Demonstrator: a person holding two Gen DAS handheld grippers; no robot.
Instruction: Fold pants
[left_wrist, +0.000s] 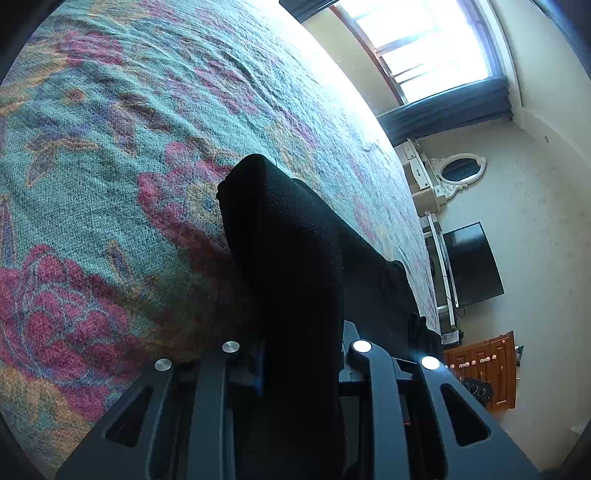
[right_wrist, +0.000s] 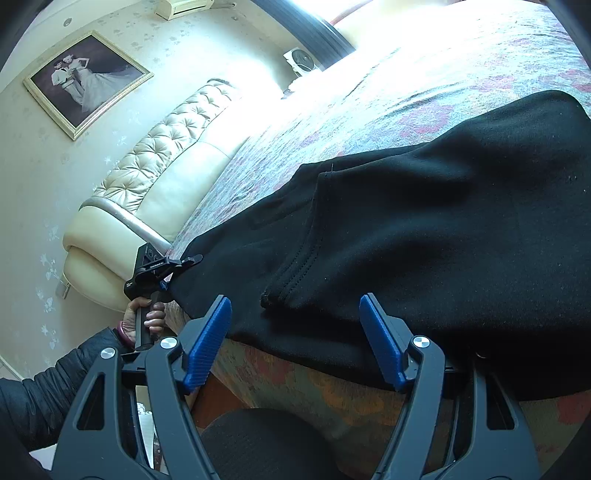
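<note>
Black pants (right_wrist: 424, 236) lie on a bed with a floral blanket (right_wrist: 424, 92). In the left wrist view my left gripper (left_wrist: 299, 354) is shut on a fold of the black pants (left_wrist: 291, 240), which hides its fingertips. That left gripper also shows in the right wrist view (right_wrist: 177, 266), clamped on the pants' left edge at the bed's side. My right gripper (right_wrist: 295, 339) is open, its blue pads (right_wrist: 207, 343) apart, just before the near edge of the pants where a stitched hem (right_wrist: 288, 291) lies. It holds nothing.
A cream tufted headboard (right_wrist: 155, 166) stands at the bed's far left end. A framed photo (right_wrist: 85, 81) hangs on the wall. In the left wrist view a window (left_wrist: 424, 40), a television (left_wrist: 472, 262) and a wooden cabinet (left_wrist: 484, 365) lie beyond the bed (left_wrist: 110, 166).
</note>
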